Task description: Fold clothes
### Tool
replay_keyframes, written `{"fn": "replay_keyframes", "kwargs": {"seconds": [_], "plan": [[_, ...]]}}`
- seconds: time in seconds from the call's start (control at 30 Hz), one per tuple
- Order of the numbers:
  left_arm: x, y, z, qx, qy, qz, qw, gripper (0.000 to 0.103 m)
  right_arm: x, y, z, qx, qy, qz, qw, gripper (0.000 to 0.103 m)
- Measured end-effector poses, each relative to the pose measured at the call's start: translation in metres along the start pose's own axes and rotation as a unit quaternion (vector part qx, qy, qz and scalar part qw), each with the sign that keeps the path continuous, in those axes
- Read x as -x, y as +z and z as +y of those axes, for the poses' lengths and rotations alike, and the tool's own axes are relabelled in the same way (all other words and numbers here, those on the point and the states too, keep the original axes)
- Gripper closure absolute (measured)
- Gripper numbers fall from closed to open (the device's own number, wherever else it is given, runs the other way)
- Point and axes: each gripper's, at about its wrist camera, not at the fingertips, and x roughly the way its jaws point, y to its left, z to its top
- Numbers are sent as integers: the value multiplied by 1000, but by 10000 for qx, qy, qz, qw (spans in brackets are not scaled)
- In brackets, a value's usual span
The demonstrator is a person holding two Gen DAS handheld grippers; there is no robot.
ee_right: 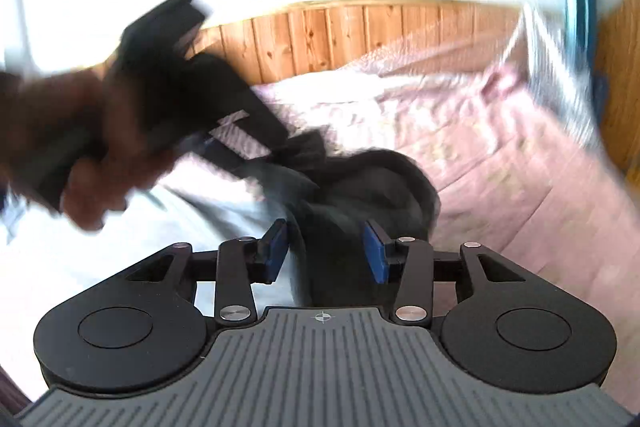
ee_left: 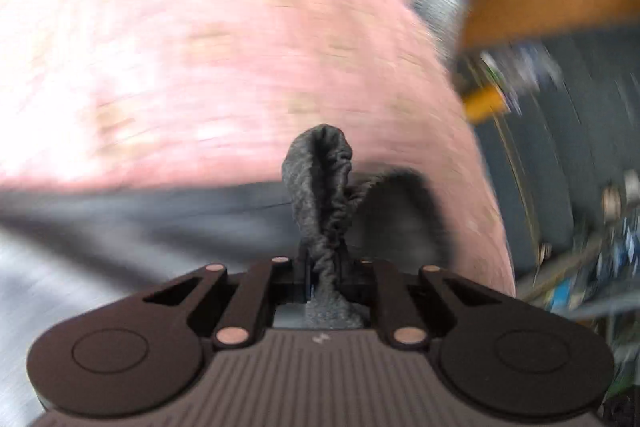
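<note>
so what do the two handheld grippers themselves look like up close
Both are alike: a grey ribbed body, black linkage arms with two round black discs, and metal pivot pins. The right gripper has blue pads on black fingers and a small crosshair mark on its body. The left gripper has copper-toned pins; its pads are hidden. In the right view it shows as a blurred black tool.

A dark charcoal grey garment [ee_left: 320, 183], its knit faintly speckled, lies bunched on a pale pink bedspread [ee_left: 200, 47] with faint yellowish patches. A light grey cloth [ee_right: 224, 203] lies beside it. The gripper bodies are black with ribbed grey tops; the right gripper [ee_right: 326, 251] has blue pads [ee_right: 376, 255]. Behind the bed, orange-brown wooden panelling [ee_right: 340, 31] meets a white wall.
</note>
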Motion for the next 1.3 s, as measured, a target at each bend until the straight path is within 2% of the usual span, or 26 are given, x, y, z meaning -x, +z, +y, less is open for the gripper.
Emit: {"fn": "replay_keyframes", "kwargs": {"seconds": [0.03, 0.1, 0.17, 0.2, 0.3, 0.37, 0.47, 0.5, 0.57, 0.6, 0.63, 0.7, 0.73, 0.8, 0.83, 0.87, 0.9, 0.97, 1.1, 1.17, 1.3], "plan": [[2, -2, 22, 299, -118, -22, 9995, 93, -5, -2, 1, -219, 22, 67, 9997, 58], [0, -7, 50, 573, -306, -76, 9979, 85, -21, -7, -1, -625, -156, 285, 9975, 58], [-3, -10, 64, 700, -451, -85, 9965, 72, -32, -10, -4, -934, -411, 477, 9936, 57], [-4, -11, 65, 721, -462, -97, 9963, 70, -37, -8, -2, -947, -479, 577, 9927, 57], [-5, -13, 66, 682, -572, -148, 9959, 56, -45, -7, -2, -791, -465, 826, 9924, 57], [-4, -13, 66, 638, -606, -150, 9960, 44, -47, -8, 13, -502, -470, 866, 9939, 56], [9, -18, 68, 546, -574, -182, 9967, 40, -57, -8, 41, -55, -418, 861, 9954, 56], [15, -21, 69, 524, -617, -247, 9964, 37, -59, -7, 50, 82, -344, 860, 9957, 56], [23, -25, 72, 540, -822, -357, 9945, 22, -64, -10, 65, 344, -107, 945, 9949, 54], [25, -27, 74, 553, -910, -360, 9937, 21, -67, -12, 73, 482, -9, 992, 9939, 51], [25, -28, 75, 557, -967, -348, 9932, 21, -70, -17, 81, 641, 25, 1054, 9924, 46], [18, -28, 74, 511, -892, -271, 9943, 21, -78, -26, 96, 959, 60, 1171, 9885, 45], [14, -28, 71, 442, -800, -208, 9956, 21, -82, -29, 100, 1121, -41, 1207, 9863, 52], [2, -28, 63, 239, -569, -28, 9981, 27, -90, -36, 107, 1444, -243, 1278, 9809, 71], [-2, -28, 58, 131, -436, 78, 9989, 43, -93, -39, 110, 1599, -340, 1314, 9778, 92], [-6, -29, 53, 27, -357, 179, 9992, 71, -93, -40, 111, 1723, -405, 1342, 9750, 95], [-8, -30, 47, -73, -362, 274, 9989, 83, -90, -40, 109, 1798, -402, 1336, 9738, 96], [-8, -32, 41, -63, -497, 355, 9981, 86, -77, -38, 105, 1919, -412, 1275, 9722, 98], [-11, -34, 33, 402, -1172, 461, 9912, 88, -45, -34, 95, 2149, -521, 1044, 9697, 98], [-12, -35, 37, 708, -1436, 393, 9863, 88, -31, -30, 92, 2188, -442, 894, 9707, 98], [-10, -46, 61, 789, -1147, 252, 9899, 86, -35, -34, 99, 2381, 15, 1046, 9656, 99]]}}
